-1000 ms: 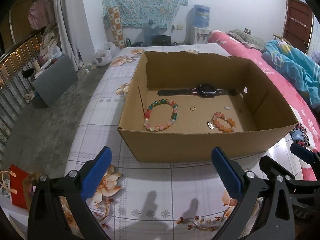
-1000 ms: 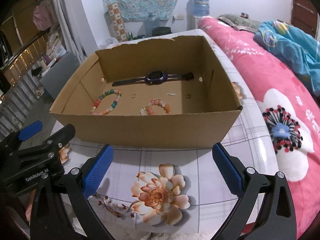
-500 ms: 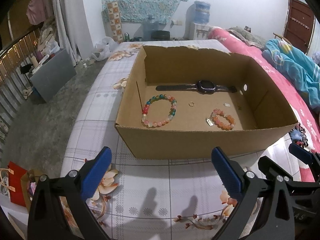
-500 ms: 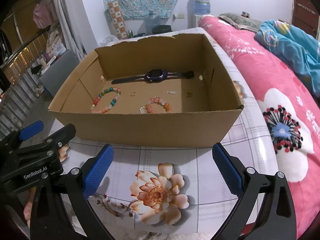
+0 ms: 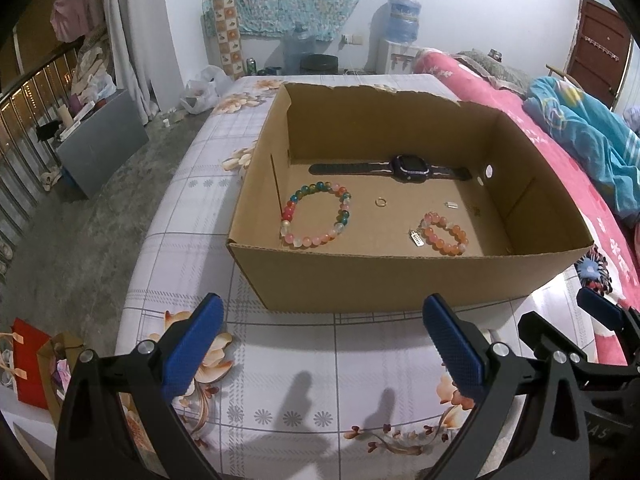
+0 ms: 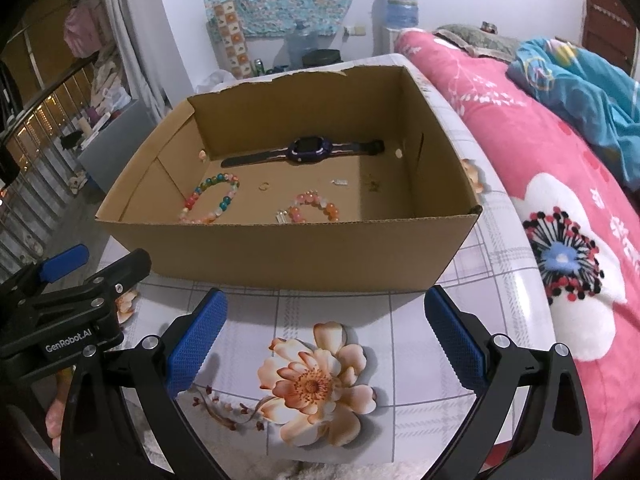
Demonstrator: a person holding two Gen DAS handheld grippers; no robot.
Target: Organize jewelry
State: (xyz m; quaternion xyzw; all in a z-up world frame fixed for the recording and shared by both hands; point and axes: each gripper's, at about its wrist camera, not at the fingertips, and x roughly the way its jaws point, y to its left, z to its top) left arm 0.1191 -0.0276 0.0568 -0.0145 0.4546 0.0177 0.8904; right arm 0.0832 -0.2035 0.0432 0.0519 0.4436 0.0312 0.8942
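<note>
Since a second ago we have lifted and tipped both cameras a little, so the floor of the cardboard box [image 5: 400,276] shows more fully; nothing inside it has shifted.

The jewelry lies loose on that floor. In the left wrist view, the large multicolour bead bracelet [image 5: 316,215] sits at about nine o'clock, near the left wall. The small orange bead bracelet [image 5: 444,233], with a little metal tag touching it, lies at about five o'clock. A thin ring [image 5: 380,201] rests between them near the centre, and the dark watch [image 5: 404,167] stretches along the far wall at twelve o'clock.

We judge the bracelets light, floppy on their cords and round-beaded, so likely to roll out of a pinch. Closing across one arc of beads seems the safest hold. The ring looks tiny, hard and slippery. The watch is stiffer and heavier, best taken across its strap beside the face.

Our left gripper [image 5: 320,344] and right gripper [image 6: 326,332] both hang released, jaws wide apart and empty, over the flowered tablecloth [image 6: 312,384] short of the box's near wall.
</note>
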